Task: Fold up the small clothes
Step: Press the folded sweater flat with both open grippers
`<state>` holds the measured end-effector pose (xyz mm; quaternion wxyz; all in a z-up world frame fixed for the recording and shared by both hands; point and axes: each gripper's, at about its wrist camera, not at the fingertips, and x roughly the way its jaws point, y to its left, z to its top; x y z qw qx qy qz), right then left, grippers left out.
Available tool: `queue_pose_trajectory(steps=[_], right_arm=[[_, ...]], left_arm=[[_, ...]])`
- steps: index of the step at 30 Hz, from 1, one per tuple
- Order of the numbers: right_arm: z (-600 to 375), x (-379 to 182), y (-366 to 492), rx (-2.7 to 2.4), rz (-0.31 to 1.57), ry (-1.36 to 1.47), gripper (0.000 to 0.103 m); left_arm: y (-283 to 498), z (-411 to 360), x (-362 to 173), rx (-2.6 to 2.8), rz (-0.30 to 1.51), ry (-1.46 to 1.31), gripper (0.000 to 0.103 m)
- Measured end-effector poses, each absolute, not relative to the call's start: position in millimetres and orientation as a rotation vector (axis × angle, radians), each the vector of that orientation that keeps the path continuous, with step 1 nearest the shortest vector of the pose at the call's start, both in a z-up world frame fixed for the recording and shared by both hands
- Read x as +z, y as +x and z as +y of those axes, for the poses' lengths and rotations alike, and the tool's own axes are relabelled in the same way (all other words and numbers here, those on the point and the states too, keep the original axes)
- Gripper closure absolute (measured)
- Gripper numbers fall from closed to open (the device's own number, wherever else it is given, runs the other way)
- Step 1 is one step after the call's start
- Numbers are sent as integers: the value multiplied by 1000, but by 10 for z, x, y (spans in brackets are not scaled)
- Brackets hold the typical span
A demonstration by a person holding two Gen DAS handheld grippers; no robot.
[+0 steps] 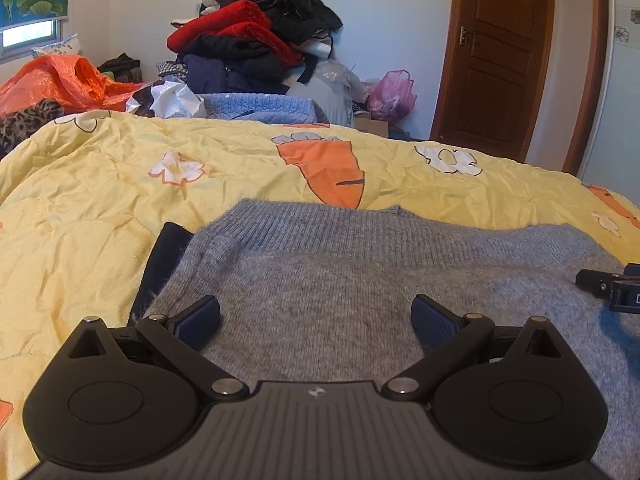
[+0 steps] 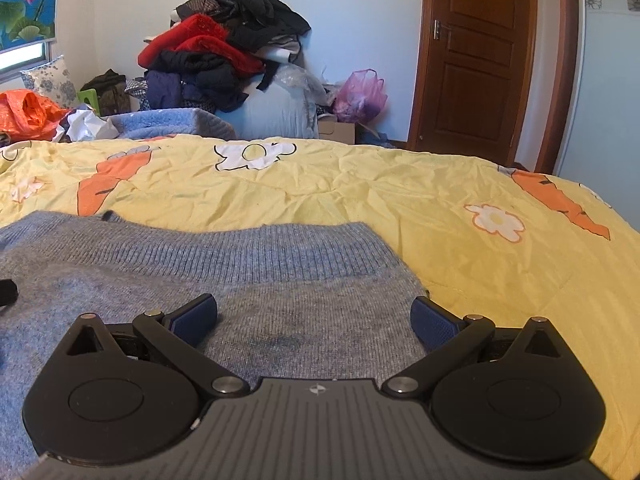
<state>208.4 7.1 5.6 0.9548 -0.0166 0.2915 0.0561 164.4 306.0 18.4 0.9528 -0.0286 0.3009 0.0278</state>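
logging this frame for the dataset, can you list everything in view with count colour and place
sweater: 1, grey-blue knit, flat on the quilt under both grippers
dark garment: 1, navy, sticking out from under the sweater's left edge
quilt: 1, yellow with carrot and flower print, covers the bed
clothes pile: 1, red, black and navy, against the far wall
blue blanket: 1, light blue, behind the quilt
orange plastic bag: 1, far left
white plastic bag: 1, beside the orange one
pink plastic bag: 1, on the floor near the door
door: 1, brown wood, far right
left gripper: 1, black, jaws open over the sweater
right gripper: 1, black, jaws open over the sweater's right part
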Motion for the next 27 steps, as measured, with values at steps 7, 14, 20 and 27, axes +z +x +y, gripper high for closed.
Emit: queue_pose_trajectory(steps=[7, 14, 20, 27], right_arm=[[56, 62, 2023, 112, 590, -17, 0], [49, 72, 1880, 115, 588, -8, 0], [14, 53, 1637, 124, 585, -2, 0], [-29, -5, 1414, 130, 591, -3, 0]], left_arm=[[1595, 3048, 157, 62, 600, -56, 0], [1587, 3044, 160, 68, 607, -46, 0], [1471, 3020, 167, 66, 602, -46, 0], [1263, 3008, 177, 64, 589, -48, 0]])
